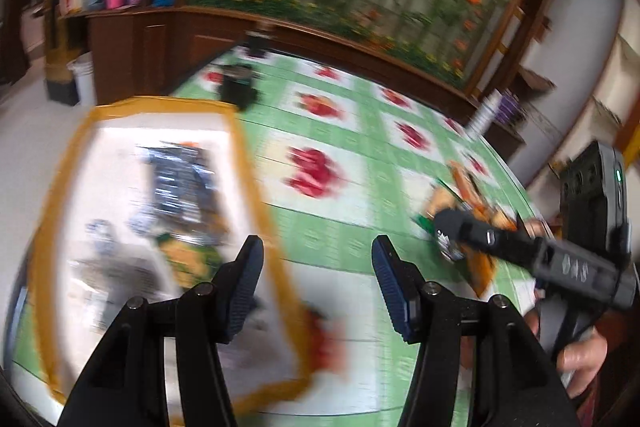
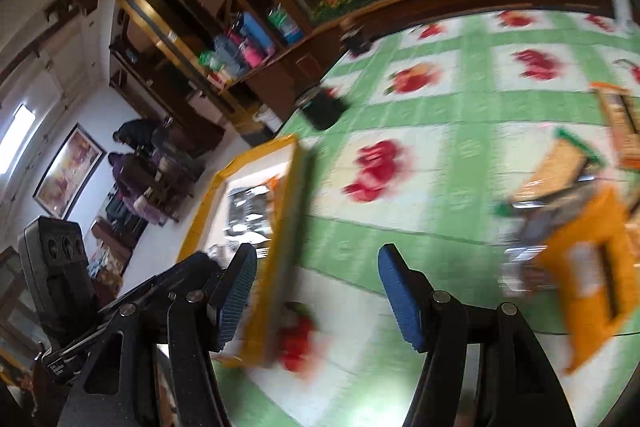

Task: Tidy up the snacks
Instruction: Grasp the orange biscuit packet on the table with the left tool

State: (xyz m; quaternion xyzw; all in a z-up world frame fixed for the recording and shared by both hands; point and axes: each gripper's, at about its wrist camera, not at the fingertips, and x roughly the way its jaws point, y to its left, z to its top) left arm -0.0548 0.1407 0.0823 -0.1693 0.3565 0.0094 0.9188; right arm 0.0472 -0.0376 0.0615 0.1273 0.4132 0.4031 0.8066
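Our left tongs (image 1: pixel 316 279) stand spread with nothing between them, over the yellow-rimmed tray's (image 1: pixel 248 167) near corner. Snack packets (image 1: pixel 184 183) lie inside that tray on the green checked worktop (image 1: pixel 360 227). Our right tongs (image 2: pixel 318 291), also spread and empty, hang right of the tray, with loose orange snack packs (image 2: pixel 588 267) beyond.

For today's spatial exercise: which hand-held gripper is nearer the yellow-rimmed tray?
Left. The left hand-held gripper hangs over the yellow-rimmed tray's near right rim; the right hand-held gripper is beside it, toward the loose snack packets.
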